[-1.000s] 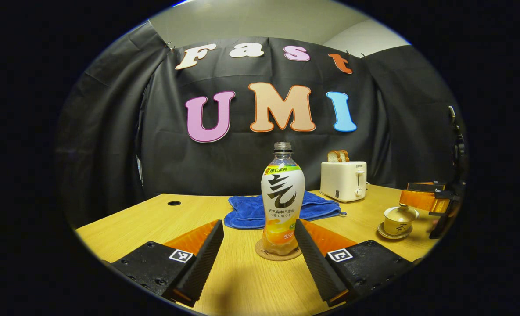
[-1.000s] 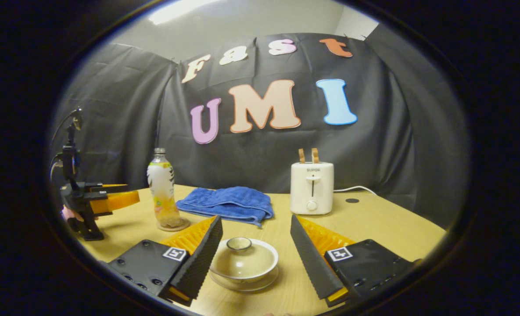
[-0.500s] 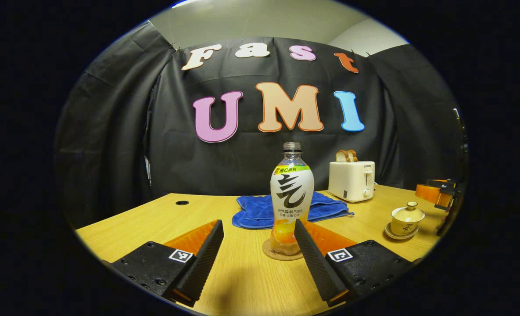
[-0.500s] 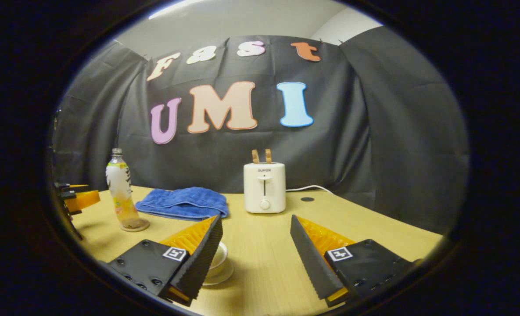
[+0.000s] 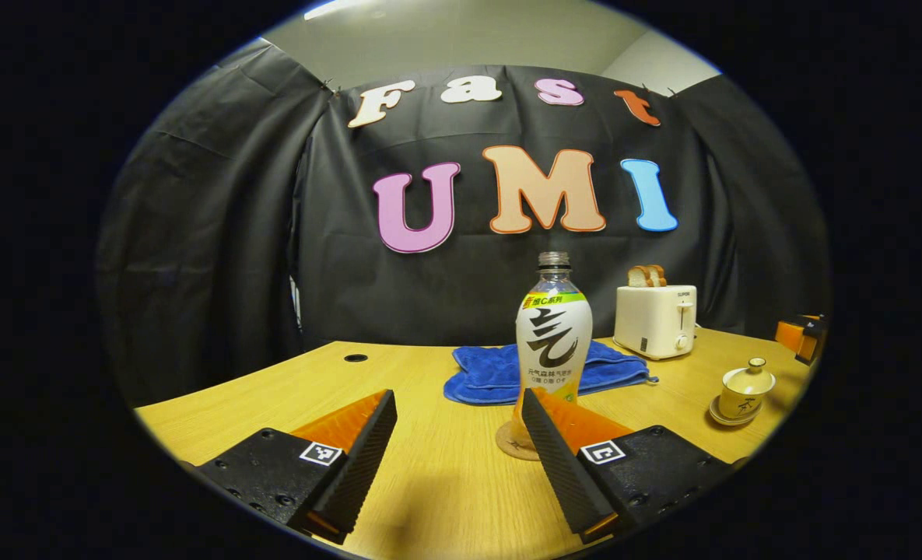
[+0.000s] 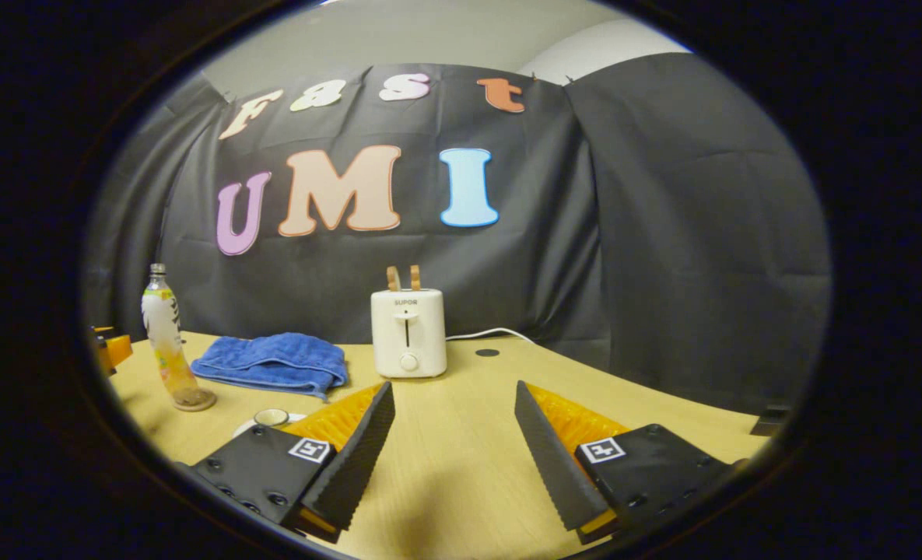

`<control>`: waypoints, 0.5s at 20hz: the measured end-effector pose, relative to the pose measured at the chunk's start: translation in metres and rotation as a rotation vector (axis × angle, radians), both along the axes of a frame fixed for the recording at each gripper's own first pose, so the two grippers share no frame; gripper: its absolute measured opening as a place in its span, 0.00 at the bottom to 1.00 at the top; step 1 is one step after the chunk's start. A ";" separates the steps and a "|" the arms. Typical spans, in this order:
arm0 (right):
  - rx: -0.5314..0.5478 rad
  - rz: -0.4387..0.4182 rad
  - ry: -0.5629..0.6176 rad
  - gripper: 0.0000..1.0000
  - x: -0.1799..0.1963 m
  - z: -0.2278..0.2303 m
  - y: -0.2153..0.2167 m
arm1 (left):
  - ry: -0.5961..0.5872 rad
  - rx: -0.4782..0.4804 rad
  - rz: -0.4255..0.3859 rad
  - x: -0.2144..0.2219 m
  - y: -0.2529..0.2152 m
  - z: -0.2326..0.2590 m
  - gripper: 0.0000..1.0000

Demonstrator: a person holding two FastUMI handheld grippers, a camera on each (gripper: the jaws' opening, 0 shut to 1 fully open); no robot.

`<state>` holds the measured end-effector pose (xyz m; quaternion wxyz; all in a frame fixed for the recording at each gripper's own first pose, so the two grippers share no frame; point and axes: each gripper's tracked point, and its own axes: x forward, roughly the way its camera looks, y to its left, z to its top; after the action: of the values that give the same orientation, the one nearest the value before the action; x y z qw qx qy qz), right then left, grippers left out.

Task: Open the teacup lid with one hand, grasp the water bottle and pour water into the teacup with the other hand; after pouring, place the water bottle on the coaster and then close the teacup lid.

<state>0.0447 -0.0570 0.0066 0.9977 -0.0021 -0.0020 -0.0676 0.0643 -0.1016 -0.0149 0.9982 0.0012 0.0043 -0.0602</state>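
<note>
The capless water bottle (image 5: 552,342) stands upright on a round coaster (image 5: 510,445), just right of my open left gripper (image 5: 457,400), and its base is partly behind the right finger. The lidded teacup (image 5: 744,385) sits on its saucer at the far right. In the right gripper view, the bottle (image 6: 163,330) and coaster (image 6: 194,400) are far left. The teacup's lid knob (image 6: 271,418) peeks out beside the left finger of my open right gripper (image 6: 453,389), which holds nothing.
A white toaster (image 5: 655,319) holding bread slices stands at the back with a folded blue towel (image 5: 492,373) beside it. The toaster (image 6: 408,333) and towel (image 6: 274,362) also appear in the right gripper view. The wooden table (image 6: 461,482) stretches ahead.
The right gripper has swung right, away from the teacup that lay between its fingers. The left gripper has swung left, so the bottle has left the middle of its gap.
</note>
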 end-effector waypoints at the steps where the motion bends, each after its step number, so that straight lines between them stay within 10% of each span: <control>1: 0.000 -0.003 -0.001 1.00 0.000 -0.001 -0.001 | 0.000 0.001 0.007 0.000 0.001 0.000 0.95; 10: 0.000 -0.005 -0.002 1.00 0.002 -0.001 -0.001 | 0.002 0.000 0.022 -0.001 0.004 0.000 0.95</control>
<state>0.0466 -0.0583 0.0053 0.9975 -0.0018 -0.0031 -0.0702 0.0632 -0.0971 -0.0149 0.9988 0.0013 0.0052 -0.0492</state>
